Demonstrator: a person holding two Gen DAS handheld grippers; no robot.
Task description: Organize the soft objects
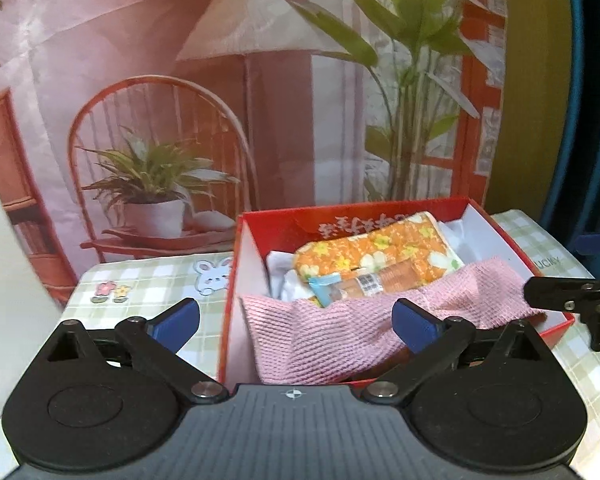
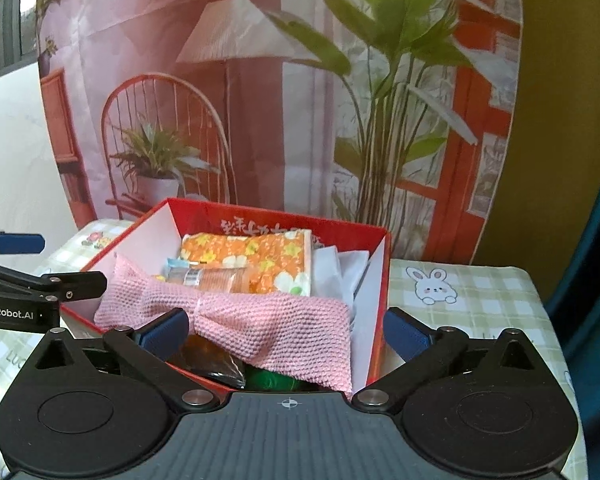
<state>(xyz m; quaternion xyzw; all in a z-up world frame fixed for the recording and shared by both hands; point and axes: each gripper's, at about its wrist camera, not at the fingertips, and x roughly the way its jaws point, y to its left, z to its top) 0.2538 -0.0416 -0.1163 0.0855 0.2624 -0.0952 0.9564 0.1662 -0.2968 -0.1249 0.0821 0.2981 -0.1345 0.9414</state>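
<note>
A red box (image 1: pixel 244 240) (image 2: pixel 380 276) stands on the checked tablecloth. Inside it lie an orange flowered cloth (image 1: pixel 380 252) (image 2: pixel 256 258), a clear snack packet (image 1: pixel 360 284) (image 2: pixel 208 278) and white fabric (image 1: pixel 288 276) (image 2: pixel 340 268). A pink knitted cloth (image 1: pixel 320 336) (image 2: pixel 268 328) is draped over the box's near side. My left gripper (image 1: pixel 296 320) is open above the pink cloth, with nothing pinched between its blue pads. My right gripper (image 2: pixel 286 332) is open too, straddling the cloth and the box's right wall. Each gripper shows at the edge of the other's view.
A printed backdrop (image 1: pixel 220 100) with a chair, a lamp and plants hangs right behind the table. The tablecloth (image 1: pixel 148 280) (image 2: pixel 480 292) with bunny prints lies bare on both sides of the box. A dark packet (image 2: pixel 216 364) and something green (image 2: pixel 272 378) lie at the box's near edge.
</note>
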